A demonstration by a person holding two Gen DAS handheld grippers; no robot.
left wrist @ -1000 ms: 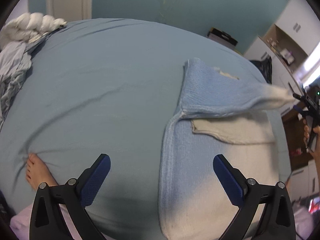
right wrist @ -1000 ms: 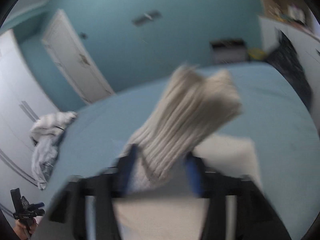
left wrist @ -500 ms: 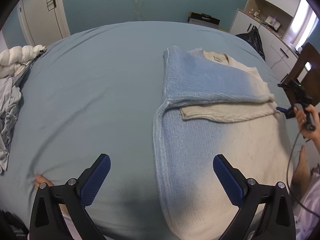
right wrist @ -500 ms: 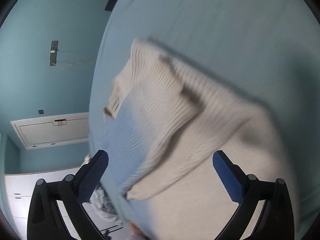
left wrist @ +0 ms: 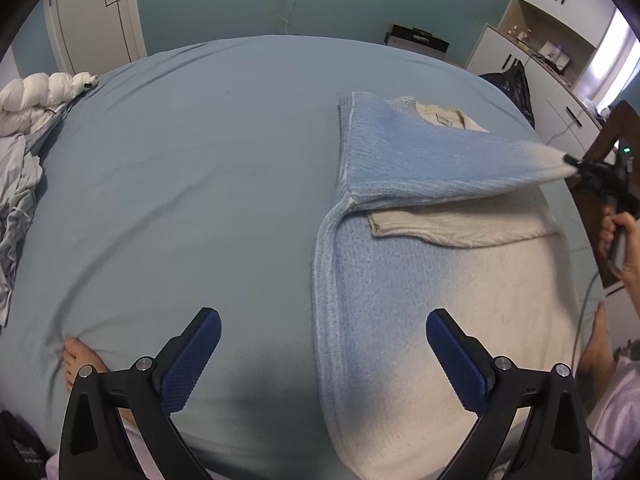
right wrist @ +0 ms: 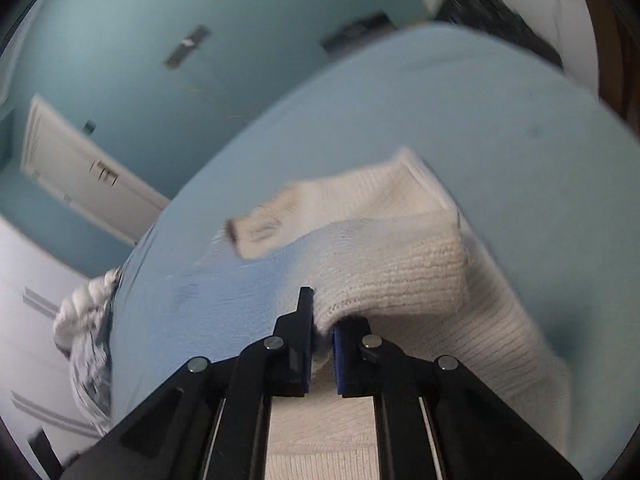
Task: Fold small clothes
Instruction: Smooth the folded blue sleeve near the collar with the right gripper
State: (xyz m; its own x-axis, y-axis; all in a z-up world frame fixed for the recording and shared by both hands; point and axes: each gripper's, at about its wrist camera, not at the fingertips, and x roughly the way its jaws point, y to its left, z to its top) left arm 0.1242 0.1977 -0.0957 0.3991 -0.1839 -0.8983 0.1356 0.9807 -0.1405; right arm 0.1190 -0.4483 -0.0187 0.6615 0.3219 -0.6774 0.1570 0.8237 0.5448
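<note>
My left hand-held gripper (left wrist: 323, 354) hangs over the near edge of the bed (left wrist: 192, 168), its blue pads spread wide with nothing between them, only sheet and knit below. To its left a bare foot (left wrist: 78, 358) presses into the sheet, and a second foot (left wrist: 598, 344) shows at the right edge. The sweater (left wrist: 420, 280) lies flat on the right half of the bed, blue along its left side and fading to cream toward the right. Its near hem sits just under my left gripper's right finger. Further up, a cream sleeve (left wrist: 460, 226) lies folded across the body. Above that, the blue sleeve is drawn out taut to the right, lifted off the cream sleeve. Its pale cuff ends in my right hand-held gripper (left wrist: 576, 166), which a hand (left wrist: 620, 240) holds by the grip at the bed's right edge.

From the right wrist camera, my right hand-held gripper (right wrist: 323, 336) is clamped on that cuff, the jaws pinching a fold of cream knit. The sweater (right wrist: 400, 264) bulges just beyond the tips, with the neck label behind it.

Past the garment the sheet is bare up to the far edge. A heap of white and grey laundry (left wrist: 24, 132) sits at the bed's far left corner, with the teal wall (left wrist: 260, 0) beyond
</note>
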